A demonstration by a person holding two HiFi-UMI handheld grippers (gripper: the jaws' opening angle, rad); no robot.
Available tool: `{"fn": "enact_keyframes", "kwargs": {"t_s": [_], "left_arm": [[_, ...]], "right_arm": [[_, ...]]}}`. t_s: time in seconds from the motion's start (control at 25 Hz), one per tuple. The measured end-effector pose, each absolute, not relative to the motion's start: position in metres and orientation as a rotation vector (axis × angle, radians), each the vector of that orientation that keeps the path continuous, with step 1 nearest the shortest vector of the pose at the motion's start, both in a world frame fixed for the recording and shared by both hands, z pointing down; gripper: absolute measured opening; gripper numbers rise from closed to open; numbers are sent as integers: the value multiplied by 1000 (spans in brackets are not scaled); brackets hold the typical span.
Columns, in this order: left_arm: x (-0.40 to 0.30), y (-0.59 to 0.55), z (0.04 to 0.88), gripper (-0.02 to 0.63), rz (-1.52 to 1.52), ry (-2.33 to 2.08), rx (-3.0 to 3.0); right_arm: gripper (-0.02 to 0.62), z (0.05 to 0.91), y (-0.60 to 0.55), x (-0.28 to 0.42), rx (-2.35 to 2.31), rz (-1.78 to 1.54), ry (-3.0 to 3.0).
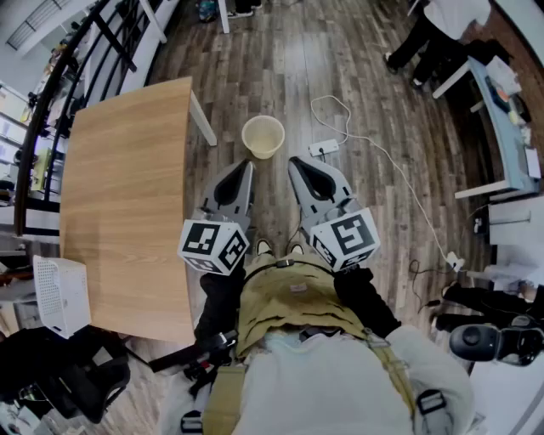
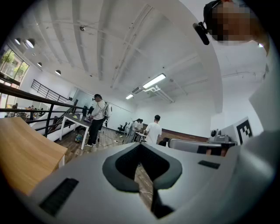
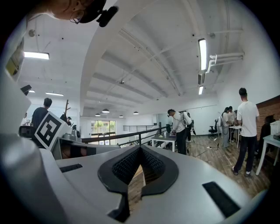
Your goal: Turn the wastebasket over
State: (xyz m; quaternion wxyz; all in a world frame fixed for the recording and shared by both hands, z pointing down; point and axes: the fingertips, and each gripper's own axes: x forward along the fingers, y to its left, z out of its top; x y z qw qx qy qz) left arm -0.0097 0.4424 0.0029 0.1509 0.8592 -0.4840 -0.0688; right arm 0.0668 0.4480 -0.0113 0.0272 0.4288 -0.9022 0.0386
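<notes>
Wastebasket [image 1: 263, 136]: cream, round, upright with its open mouth facing up. It stands on the wood-plank floor [image 1: 280, 59], far of both grippers and apart from them, just right of the table's far white leg [image 1: 202, 119].

Left gripper [image 1: 246, 164]: grey, held level, tip aimed toward the wastebasket. In the left gripper view the dark pads [image 2: 120, 168] meet at the tip [image 2: 140, 144], so the jaws are closed with nothing between them; only floor shows through the slot behind the tip. Marker cube [image 1: 212, 245] at its near end.

Right gripper [image 1: 295, 161]: grey, level, beside the left one and parallel to it. In the right gripper view its tips [image 3: 140, 147] are pressed together and empty. Marker cube [image 1: 344, 238] at its near end.

Wooden table [image 1: 127, 195]: light top, left of the grippers. A white perforated basket [image 1: 59, 293] sits at its near left corner.

White cable [image 1: 399, 183]: loops over the floor to the right of the wastebasket, with a small white plug block [image 1: 323, 148] near the right gripper's tip.

Black railing [image 1: 51, 93]: far left, beyond the table.

Person [image 1: 442, 25]: white top, dark trousers, standing far right by a white desk [image 1: 501, 127].
</notes>
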Motion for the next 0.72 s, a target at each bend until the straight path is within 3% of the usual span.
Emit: {"fn": "enact_keyframes", "kwargs": {"t_s": [0.72], "left_arm": [[-48,419,41,0,-139,-1355,2433]], "right_arm": [[20,17,427,30,1301,156,-2760]]}}
